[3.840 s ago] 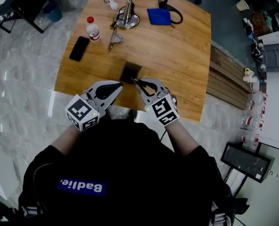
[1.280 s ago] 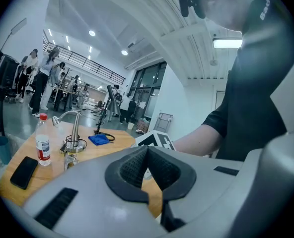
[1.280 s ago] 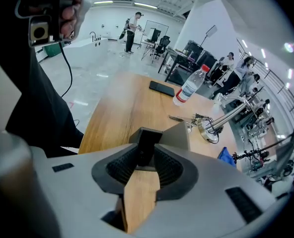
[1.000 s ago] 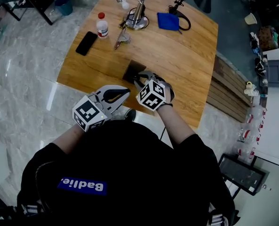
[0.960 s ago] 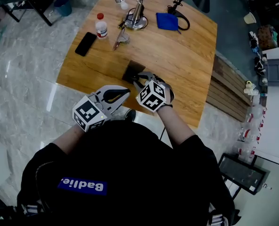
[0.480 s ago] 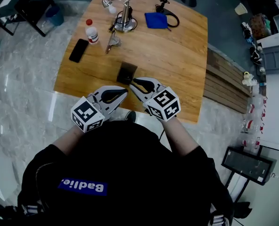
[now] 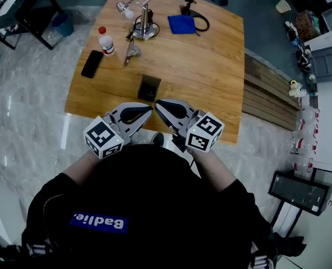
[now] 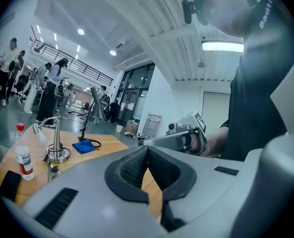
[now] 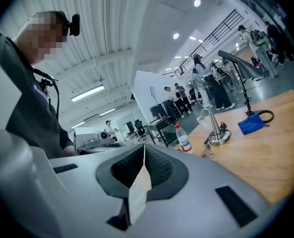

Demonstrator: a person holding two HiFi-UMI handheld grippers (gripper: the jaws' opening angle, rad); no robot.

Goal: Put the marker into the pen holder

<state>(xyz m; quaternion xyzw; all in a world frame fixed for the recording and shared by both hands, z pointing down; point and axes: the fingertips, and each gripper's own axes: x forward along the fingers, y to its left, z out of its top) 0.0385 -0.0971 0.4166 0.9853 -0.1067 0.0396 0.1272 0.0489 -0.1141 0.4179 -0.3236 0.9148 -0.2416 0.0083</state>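
Observation:
The pen holder (image 7: 150, 87), a dark square box seen from above, stands on the wooden table (image 7: 211, 77) near its front edge. No marker shows in any view, and the holder's inside is too dark to read. My left gripper (image 7: 150, 107) hangs just in front of the holder, jaws shut with nothing between them (image 8: 147, 150). My right gripper (image 7: 158, 102) sits beside it, tips nearly touching the left's, also shut and empty (image 9: 143, 150). Both are off the table's front edge, close to the person's body.
At the table's far left lie a black phone (image 7: 92, 64), a white bottle with a red cap (image 7: 104, 40), a metal stand (image 7: 142, 24) and a metal clip (image 7: 131, 52). A blue cloth (image 7: 181, 23) with a black cable lies at the back. People stand in the hall behind.
My right gripper, which was over the pen holder a second ago, has pulled back toward the person and now sits beside the left. The left gripper has barely moved.

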